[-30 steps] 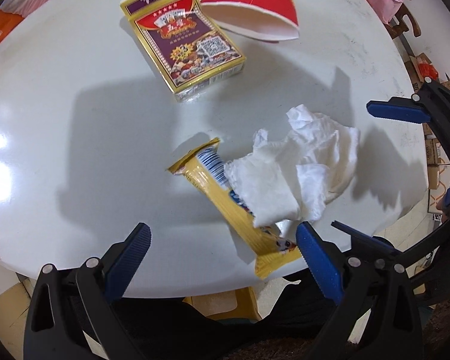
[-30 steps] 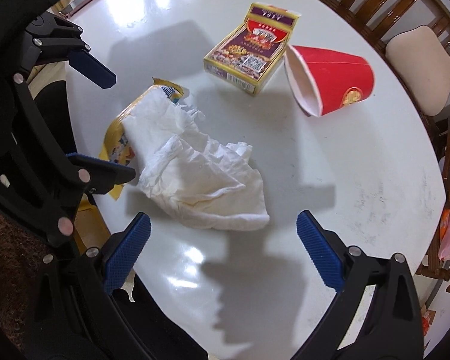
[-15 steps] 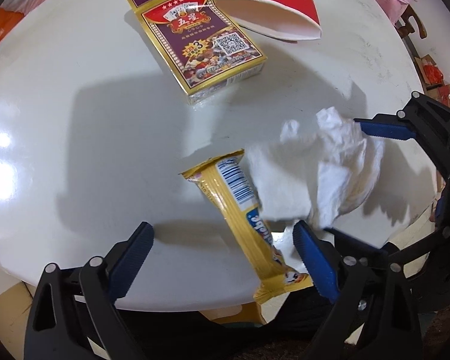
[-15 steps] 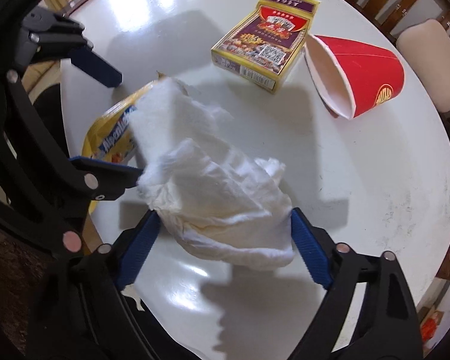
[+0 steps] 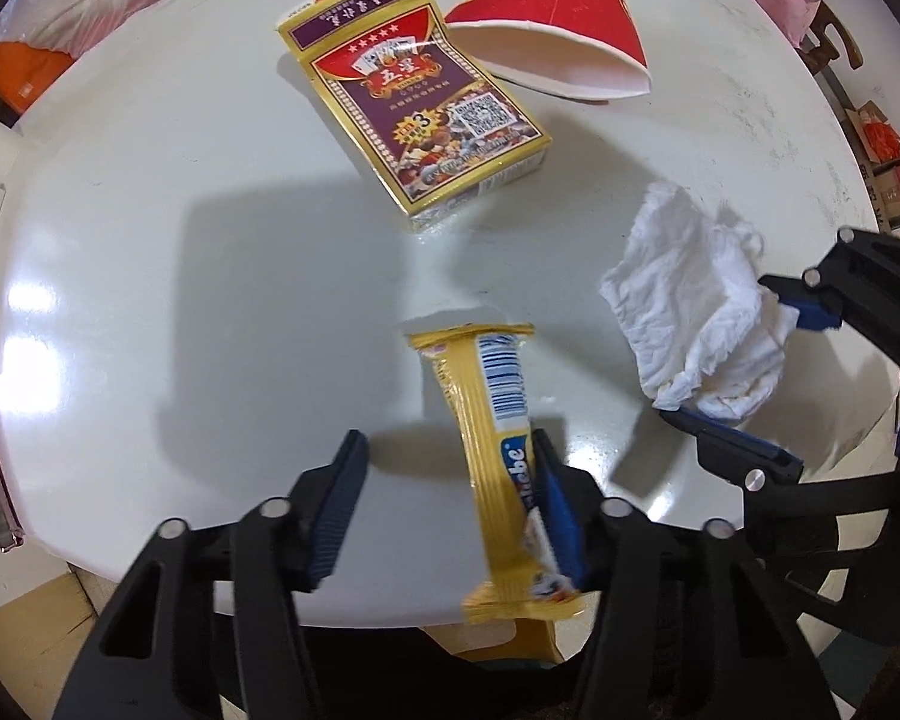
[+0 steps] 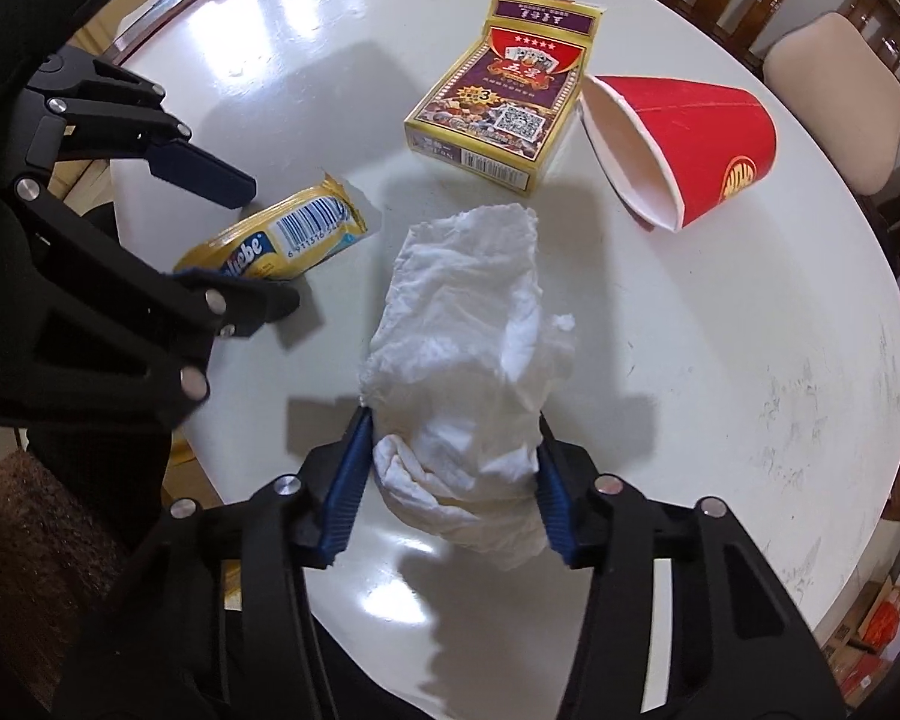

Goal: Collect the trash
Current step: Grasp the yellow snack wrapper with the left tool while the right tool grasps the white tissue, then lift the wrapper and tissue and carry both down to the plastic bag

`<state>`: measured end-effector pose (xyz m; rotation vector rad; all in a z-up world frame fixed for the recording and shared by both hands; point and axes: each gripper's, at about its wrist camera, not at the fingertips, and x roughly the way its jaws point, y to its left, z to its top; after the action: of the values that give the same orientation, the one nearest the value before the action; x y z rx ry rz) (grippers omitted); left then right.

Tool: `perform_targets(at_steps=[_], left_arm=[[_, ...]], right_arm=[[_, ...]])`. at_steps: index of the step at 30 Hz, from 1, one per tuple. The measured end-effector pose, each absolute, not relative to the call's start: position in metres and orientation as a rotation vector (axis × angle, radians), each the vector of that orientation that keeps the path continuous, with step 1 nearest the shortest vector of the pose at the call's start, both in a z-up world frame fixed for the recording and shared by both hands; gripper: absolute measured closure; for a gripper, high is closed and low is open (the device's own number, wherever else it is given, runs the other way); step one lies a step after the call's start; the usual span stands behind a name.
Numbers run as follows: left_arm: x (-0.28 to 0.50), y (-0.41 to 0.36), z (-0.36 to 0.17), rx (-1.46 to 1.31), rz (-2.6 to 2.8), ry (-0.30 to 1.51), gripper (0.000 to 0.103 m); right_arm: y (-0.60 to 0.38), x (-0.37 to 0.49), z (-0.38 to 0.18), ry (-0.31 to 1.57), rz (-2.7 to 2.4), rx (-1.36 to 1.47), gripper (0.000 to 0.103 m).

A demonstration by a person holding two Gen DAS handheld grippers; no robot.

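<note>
My right gripper [image 6: 450, 480], jaws just closing, pinches a crumpled white tissue [image 6: 462, 360] near the white table's [image 6: 720, 330] edge. My left gripper [image 5: 450, 498], also closing, has one pad against a yellow snack wrapper [image 5: 498, 438] with a gap on the other side. Farther off lie a playing-card box [image 5: 426, 114] and a tipped, empty red paper cup [image 5: 546, 24].

Left wrist view: close above the tabletop [image 5: 150, 276], looking down past its tongs [image 5: 444, 516].
Right wrist view: close, steeply down, tongs [image 6: 450, 480] at lower centre.
Shared: card box [image 5: 417, 114], red cup [image 6: 684, 144], tissue [image 6: 462, 372].
</note>
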<state>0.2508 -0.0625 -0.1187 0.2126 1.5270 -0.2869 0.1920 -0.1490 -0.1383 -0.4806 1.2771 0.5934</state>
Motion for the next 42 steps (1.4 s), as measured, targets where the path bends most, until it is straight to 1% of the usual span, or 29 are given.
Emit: perform_targets(at_steps=[1, 2, 3, 5, 8, 9, 14, 17, 26, 35, 38, 42], left_arm=[[0.252, -0.061, -0.117, 0.207, -0.287, 1.529, 0.063], [0.257, -0.057, -0.114, 0.204, -0.289, 1.532, 0.066], [0.258, -0.056, -0.112, 0.203, -0.294, 1.535, 0.073], [0.26, -0.053, -0.111, 0.206, -0.3, 1.538, 0.081], [0.26, -0.05, -0.11, 0.215, -0.304, 1.537, 0.088], [0.257, -0.048, -0.111, 0.216, -0.304, 1.536, 0.089], [0.252, -0.038, -0.108, 0.175, -0.352, 1.529, 0.089], [0.249, -0.033, -0.105, 0.219, -0.334, 1.501, 0.089], [0.227, -0.03, -0.081, 0.217, -0.449, 1.395, 0.089], [0.201, -0.011, -0.061, 0.22, -0.479, 1.342, 0.089], [0.207, -0.011, -0.062, 0.22, -0.483, 1.34, 0.089], [0.193, -0.012, -0.068, 0.243, -0.477, 1.328, 0.089]], right_arm=[[-0.149, 0.194, -0.138, 1.278, 0.59, -0.478, 0.058], [-0.148, 0.192, -0.137, 1.278, 0.585, -0.474, 0.06], [-0.148, 0.191, -0.137, 1.281, 0.575, -0.466, 0.061], [-0.149, 0.19, -0.136, 1.282, 0.56, -0.448, 0.064], [-0.149, 0.19, -0.135, 1.286, 0.545, -0.438, 0.07], [-0.148, 0.192, -0.135, 1.289, 0.536, -0.431, 0.071], [-0.151, 0.189, -0.131, 1.297, 0.474, -0.411, 0.073], [-0.153, 0.189, -0.126, 1.29, 0.451, -0.409, 0.074], [-0.159, 0.18, -0.094, 1.204, 0.357, -0.389, 0.074], [-0.15, 0.145, -0.061, 1.095, 0.294, -0.375, 0.074], [-0.15, 0.139, -0.058, 1.081, 0.281, -0.368, 0.074], [-0.145, 0.127, -0.058, 1.072, 0.266, -0.365, 0.073]])
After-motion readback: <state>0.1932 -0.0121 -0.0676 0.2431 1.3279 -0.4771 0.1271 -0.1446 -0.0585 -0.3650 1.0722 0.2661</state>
